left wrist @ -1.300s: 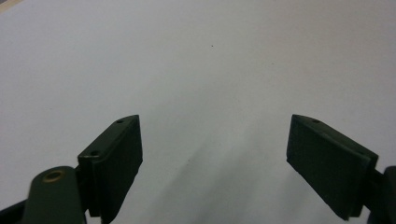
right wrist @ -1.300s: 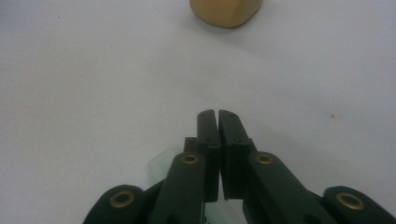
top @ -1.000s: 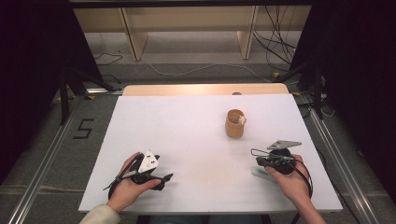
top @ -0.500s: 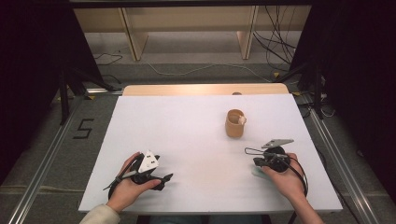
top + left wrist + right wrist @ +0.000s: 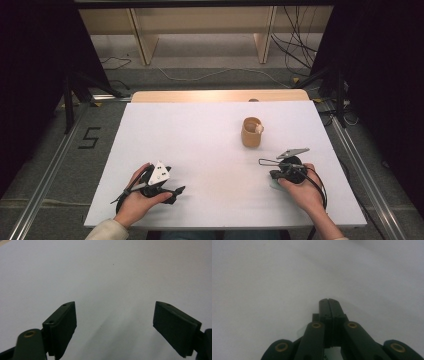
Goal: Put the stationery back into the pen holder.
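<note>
A tan cup (image 5: 251, 132) stands upright right of the middle of the white table (image 5: 200, 135), with something small and white at its rim. My left gripper (image 5: 175, 193) rests near the front left edge in a hand and points right. Its jaws stand wide open over bare table in the left gripper view (image 5: 113, 312). My right gripper (image 5: 272, 174) lies near the front right, in front of the cup and apart from it. Its jaws are shut with nothing between them (image 5: 328, 300). A small pale bit (image 5: 274, 184) lies under it; I cannot tell what it is.
A wooden strip (image 5: 210, 95) runs along the table's far edge, with a small round thing (image 5: 254, 100) on it. Beyond are shelf legs and loose cables (image 5: 295, 45) on the floor. A "5" mark (image 5: 88, 138) is on the floor at left.
My right gripper has shifted a little to the left over the table, still shut. The left gripper and the cup have stayed where they were.
</note>
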The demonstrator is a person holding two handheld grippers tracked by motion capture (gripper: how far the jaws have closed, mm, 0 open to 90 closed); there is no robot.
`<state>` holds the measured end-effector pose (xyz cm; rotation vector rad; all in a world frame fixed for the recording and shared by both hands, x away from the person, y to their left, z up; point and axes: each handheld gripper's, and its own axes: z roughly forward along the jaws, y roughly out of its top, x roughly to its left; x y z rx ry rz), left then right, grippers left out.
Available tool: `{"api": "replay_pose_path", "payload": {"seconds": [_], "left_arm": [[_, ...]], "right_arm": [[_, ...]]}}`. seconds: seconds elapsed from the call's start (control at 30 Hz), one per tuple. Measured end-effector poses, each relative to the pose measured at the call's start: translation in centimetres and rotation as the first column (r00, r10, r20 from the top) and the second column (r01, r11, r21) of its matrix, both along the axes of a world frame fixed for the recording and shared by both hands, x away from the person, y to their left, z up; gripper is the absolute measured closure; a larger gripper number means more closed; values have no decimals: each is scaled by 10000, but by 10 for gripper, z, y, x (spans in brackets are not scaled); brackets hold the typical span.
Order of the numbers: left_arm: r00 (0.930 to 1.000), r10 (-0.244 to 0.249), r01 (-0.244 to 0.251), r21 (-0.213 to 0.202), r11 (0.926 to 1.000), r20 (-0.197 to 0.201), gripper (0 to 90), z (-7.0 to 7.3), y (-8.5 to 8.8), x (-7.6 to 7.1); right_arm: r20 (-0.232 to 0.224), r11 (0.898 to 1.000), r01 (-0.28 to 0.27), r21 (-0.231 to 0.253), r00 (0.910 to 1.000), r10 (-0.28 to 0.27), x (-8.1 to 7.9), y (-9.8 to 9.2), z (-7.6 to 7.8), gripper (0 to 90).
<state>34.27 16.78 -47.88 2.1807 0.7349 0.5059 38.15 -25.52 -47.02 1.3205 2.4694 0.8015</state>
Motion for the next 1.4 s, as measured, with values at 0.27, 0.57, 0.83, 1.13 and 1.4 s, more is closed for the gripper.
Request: {"api": "replay_pose_path", "payload": {"seconds": [0.27, 0.57, 0.83, 1.13, 1.4], "left_arm": [[10000, -13, 13, 1, 10000, -4, 192, 0, 0, 0], [10000, -13, 13, -10, 10000, -9, 192, 0, 0, 0], [10000, -40, 40, 5, 10000, 1, 195, 0, 0, 0], [10000, -21, 21, 5, 10000, 13, 196, 0, 1, 0], [10000, 3, -3, -2, 10000, -8, 196, 0, 1, 0]], "right_arm": [[-98, 10000, 32, 6, 9999, -31, 1, 0, -1, 900], [-164, 10000, -66, 9, 9998, 67, 2, 2, -2, 900], [-270, 9997, -243, -21, 9993, 243, -1, 3, -1, 900], [-436, 9987, -511, -51, 9978, 508, -6, 5, -1, 900], [-703, 9964, -842, 135, 9939, 850, -21, 5, 0, 900]]}}
